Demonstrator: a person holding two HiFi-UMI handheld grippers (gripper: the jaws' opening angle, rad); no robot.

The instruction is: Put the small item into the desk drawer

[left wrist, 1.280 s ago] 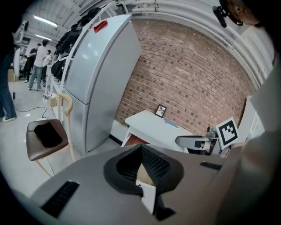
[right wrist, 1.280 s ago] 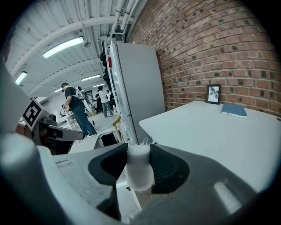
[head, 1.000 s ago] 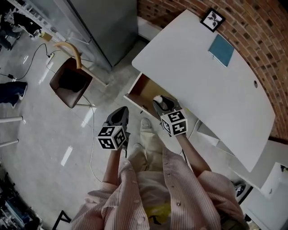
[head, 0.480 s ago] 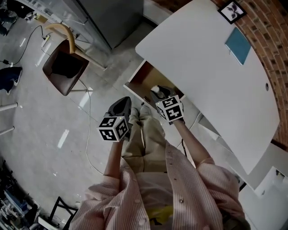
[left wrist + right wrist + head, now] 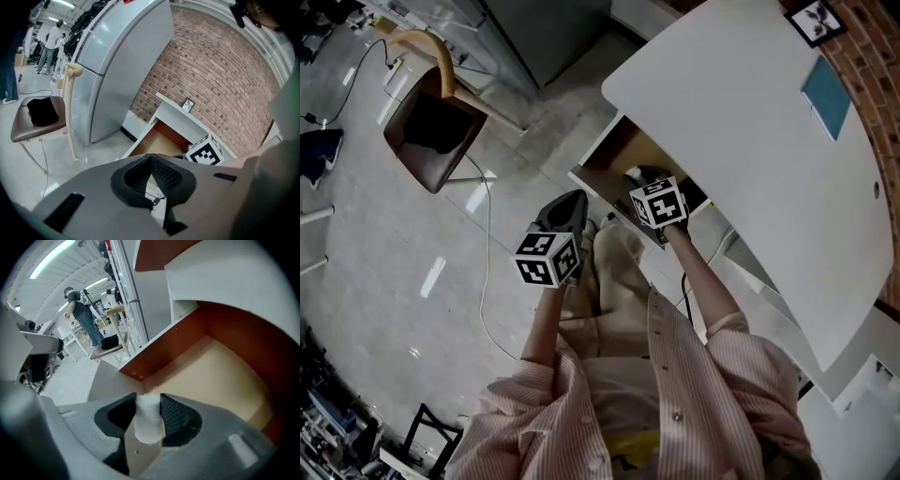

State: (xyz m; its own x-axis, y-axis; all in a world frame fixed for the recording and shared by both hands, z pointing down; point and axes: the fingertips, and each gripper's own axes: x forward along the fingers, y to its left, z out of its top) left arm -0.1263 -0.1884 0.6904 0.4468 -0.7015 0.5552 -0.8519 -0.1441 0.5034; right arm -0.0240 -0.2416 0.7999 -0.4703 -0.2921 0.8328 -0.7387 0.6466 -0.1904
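Since earlier, your right gripper (image 5: 149, 401) has reached past the front edge of the open brown wooden desk drawer (image 5: 164, 352) | step: delivery, jaws clamping the small white fabric scrap (image 5: 149, 420) above the drawer floor | left gripper (image 5: 151, 161) pinched together, empty | next: lower, release inside.

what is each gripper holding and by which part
The right gripper pinches a small white cloth-like item by its sides near the frayed upper end, over the drawer. The left gripper is shut, empty.

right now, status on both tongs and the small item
Right tongs shut on small white item, over the open drawer. Left tongs shut, empty. Nothing in the way.
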